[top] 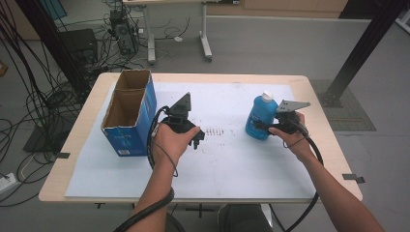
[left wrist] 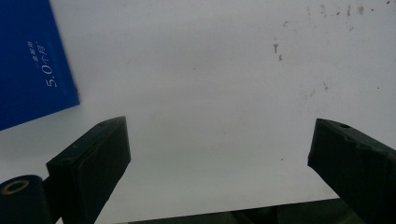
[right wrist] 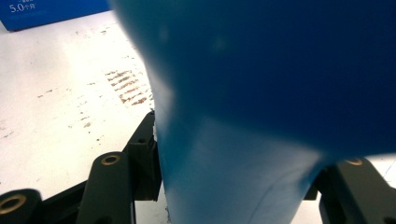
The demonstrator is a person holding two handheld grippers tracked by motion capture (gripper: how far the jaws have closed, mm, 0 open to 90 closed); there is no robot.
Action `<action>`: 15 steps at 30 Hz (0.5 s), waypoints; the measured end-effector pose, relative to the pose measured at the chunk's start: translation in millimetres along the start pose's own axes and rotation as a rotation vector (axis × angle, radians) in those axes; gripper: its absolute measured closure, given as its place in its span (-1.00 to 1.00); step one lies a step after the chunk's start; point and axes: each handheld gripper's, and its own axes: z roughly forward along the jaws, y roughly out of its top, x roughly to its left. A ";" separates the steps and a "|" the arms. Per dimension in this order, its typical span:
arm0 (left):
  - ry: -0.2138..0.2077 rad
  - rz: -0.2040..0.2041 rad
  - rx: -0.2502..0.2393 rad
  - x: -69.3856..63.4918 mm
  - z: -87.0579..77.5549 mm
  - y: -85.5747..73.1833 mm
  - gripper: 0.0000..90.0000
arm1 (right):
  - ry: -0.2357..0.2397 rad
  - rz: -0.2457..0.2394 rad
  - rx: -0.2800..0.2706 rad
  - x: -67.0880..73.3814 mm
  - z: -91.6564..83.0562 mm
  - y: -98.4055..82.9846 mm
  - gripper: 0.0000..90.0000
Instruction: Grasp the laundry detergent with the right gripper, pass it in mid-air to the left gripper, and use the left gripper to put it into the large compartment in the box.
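Observation:
A blue bottle (top: 259,118) with a white cap stands on the white mat at the right of the table. My right gripper (top: 268,126) is shut on its body; in the right gripper view the bottle (right wrist: 261,93) sits pressed between the two black jaws. My left gripper (top: 197,140) is held over the middle of the mat, right of an open blue cardboard box (top: 130,112). Its jaws stand wide apart with nothing between them, above the bare mat (left wrist: 210,93), with a corner of the blue box (left wrist: 32,65) at the upper left of the left gripper view.
The white mat (top: 227,169) covers most of the wooden table (top: 319,111). A patch of rusty marks (top: 217,130) lies on the mat between the two grippers. Cables, a desk frame and a black post stand on the floor beyond the table.

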 end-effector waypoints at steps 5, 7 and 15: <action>0.000 -0.001 0.000 -0.2 0.5 -0.3 -0.87 | 0.001 0.001 0.000 0.0 0.0 -0.1 -0.06; 0.000 0.000 0.001 -0.3 0.6 -0.4 -0.87 | 0.001 0.000 -0.001 -0.2 0.0 -0.1 -0.06; -0.001 0.002 -0.004 -1.6 -0.4 -0.1 -0.87 | 0.002 0.000 -0.001 -0.3 0.0 -0.2 -0.06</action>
